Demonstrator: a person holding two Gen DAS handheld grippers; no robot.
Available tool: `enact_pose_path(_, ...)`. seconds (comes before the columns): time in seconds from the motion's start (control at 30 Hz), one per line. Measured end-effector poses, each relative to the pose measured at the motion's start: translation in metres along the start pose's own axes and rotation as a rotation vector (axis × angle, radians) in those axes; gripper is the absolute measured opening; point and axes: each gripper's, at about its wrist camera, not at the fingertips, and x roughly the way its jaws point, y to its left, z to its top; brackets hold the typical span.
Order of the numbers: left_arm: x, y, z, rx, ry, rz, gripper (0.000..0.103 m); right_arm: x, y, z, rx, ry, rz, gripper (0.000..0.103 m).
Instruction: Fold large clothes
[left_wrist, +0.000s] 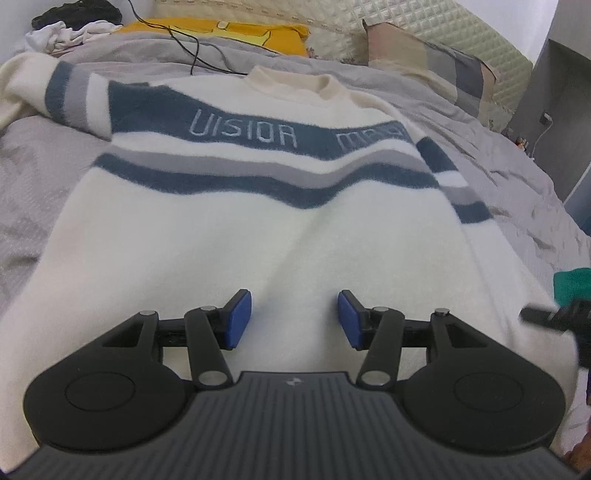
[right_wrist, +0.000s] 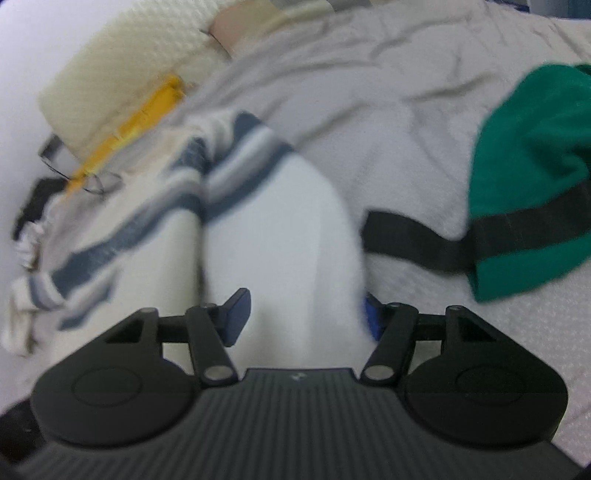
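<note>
A cream sweater (left_wrist: 236, 236) with blue and grey stripes and lettering lies flat, front up, on the bed, collar at the far end. My left gripper (left_wrist: 295, 319) is open and empty, low over the sweater's lower body. My right gripper (right_wrist: 306, 315) is open, with the sweater's right sleeve (right_wrist: 280, 229) lying between its fingers; the right pad is partly hidden by the fabric. The right wrist view is blurred. The right gripper's edge also shows in the left wrist view (left_wrist: 554, 317).
The bed has a grey cover (left_wrist: 517, 206). A green garment with a black band (right_wrist: 535, 177) lies to the right. A yellow pillow (left_wrist: 236, 29), a black cable (left_wrist: 192, 48), a pile of clothes (left_wrist: 70, 26) and a patchwork pillow (left_wrist: 436, 62) are at the far end.
</note>
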Motion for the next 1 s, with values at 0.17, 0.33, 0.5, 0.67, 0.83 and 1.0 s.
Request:
enact_pose_path(0.17, -0.003, 0.003, -0.002, -0.018, -0.009, 0.003, 0.058, 0.003, 0.000, -0.004, -0.021, 0.022, 0.000, 0.062)
enact_pose_path(0.33, -0.007, 0.008, -0.003, -0.044, -0.010, 0.000, 0.058, -0.007, 0.018, -0.005, -0.113, -0.008, 0.028, 0.018)
enact_pose_path(0.5, -0.011, 0.010, -0.004, -0.046, -0.018, 0.004, 0.058, -0.036, 0.028, 0.009, -0.179, -0.133, 0.001, 0.017)
enact_pose_path(0.67, -0.013, 0.011, -0.003, -0.055, -0.025, 0.005, 0.058, -0.054, 0.020, 0.064, -0.201, -0.217, -0.039, 0.016)
enact_pose_path(0.83, -0.013, 0.013, 0.002, -0.072, -0.039, 0.006, 0.058, -0.063, 0.009, 0.146, -0.285, -0.294, -0.122, 0.016)
enact_pose_path(1.0, -0.012, 0.015, 0.014, -0.088, -0.064, -0.012, 0.058, -0.059, 0.010, 0.239, -0.406, -0.391, -0.240, 0.016)
